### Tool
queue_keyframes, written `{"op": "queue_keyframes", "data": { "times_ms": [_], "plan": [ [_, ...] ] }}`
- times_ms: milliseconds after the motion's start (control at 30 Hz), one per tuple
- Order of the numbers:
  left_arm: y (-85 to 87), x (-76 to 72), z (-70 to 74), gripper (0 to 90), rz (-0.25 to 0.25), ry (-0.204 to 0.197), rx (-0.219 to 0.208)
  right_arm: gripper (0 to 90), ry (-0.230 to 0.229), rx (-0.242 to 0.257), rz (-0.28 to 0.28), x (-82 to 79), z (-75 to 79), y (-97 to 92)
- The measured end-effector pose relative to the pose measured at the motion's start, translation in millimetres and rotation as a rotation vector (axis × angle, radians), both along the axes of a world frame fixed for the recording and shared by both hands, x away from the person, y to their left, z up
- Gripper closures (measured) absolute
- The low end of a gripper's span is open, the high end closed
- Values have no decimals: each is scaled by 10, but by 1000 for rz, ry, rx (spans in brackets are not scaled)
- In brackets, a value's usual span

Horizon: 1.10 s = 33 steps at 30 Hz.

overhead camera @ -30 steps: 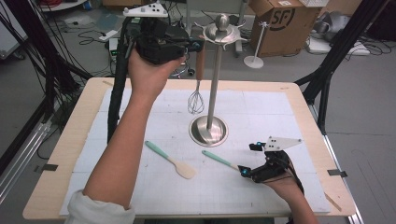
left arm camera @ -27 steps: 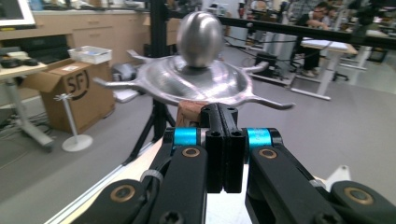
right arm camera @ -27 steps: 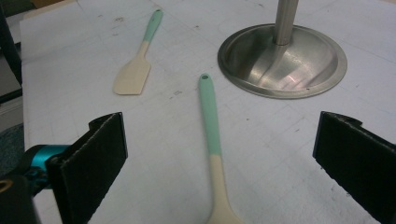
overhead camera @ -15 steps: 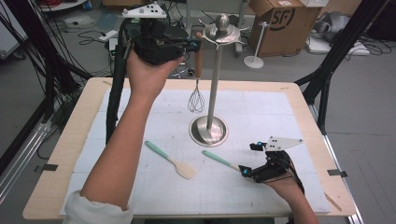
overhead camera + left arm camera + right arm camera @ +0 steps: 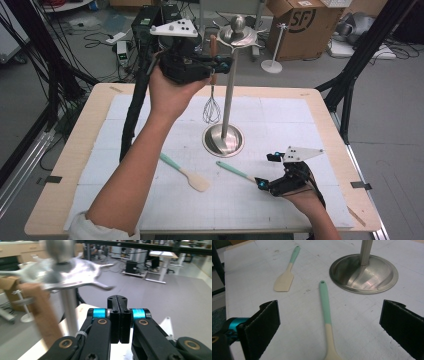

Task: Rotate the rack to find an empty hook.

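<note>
The mint-handled wooden spoon (image 5: pixel 326 315) lies between the wide-apart right tool (image 5: pixel 329 327), handle pointing away; the left tool (image 5: pixel 119 315) is closed together, empty.

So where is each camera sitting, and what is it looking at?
High view: above the table's near edge, looking forward and down; both forearms show, left gripper up by the whisk.
Left gripper view: on the raised gripper, facing the stand; its shut jaws show.
Right gripper view: low over the table, looking along its open jaws at a spoon.
Shared: all three views show the stand.
</note>
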State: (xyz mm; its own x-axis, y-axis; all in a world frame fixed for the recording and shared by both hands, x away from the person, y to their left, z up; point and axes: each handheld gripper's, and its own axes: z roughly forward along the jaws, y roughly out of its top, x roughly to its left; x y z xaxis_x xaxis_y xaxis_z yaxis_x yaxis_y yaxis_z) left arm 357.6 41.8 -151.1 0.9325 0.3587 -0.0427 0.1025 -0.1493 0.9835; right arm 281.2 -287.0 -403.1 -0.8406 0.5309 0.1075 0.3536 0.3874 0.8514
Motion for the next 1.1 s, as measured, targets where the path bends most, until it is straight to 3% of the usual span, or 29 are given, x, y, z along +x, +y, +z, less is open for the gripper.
{"op": "queue_keyframes", "data": {
  "times_ms": [233,467,833,1100],
  "plan": [
    [-166,-32,37,896,-38,-13,-1,25,-2,1,0,-3,5,2],
    [-197,-2,75,896,-14,-29,-9,25,-2,9,-3,-6,13,-20],
    [-40,49,99,897,44,-38,-27,25,-4,3,-4,-3,7,-18],
    [109,182,88,897,102,-11,-55,25,-3,3,-6,-1,4,-22]
  ]
}}
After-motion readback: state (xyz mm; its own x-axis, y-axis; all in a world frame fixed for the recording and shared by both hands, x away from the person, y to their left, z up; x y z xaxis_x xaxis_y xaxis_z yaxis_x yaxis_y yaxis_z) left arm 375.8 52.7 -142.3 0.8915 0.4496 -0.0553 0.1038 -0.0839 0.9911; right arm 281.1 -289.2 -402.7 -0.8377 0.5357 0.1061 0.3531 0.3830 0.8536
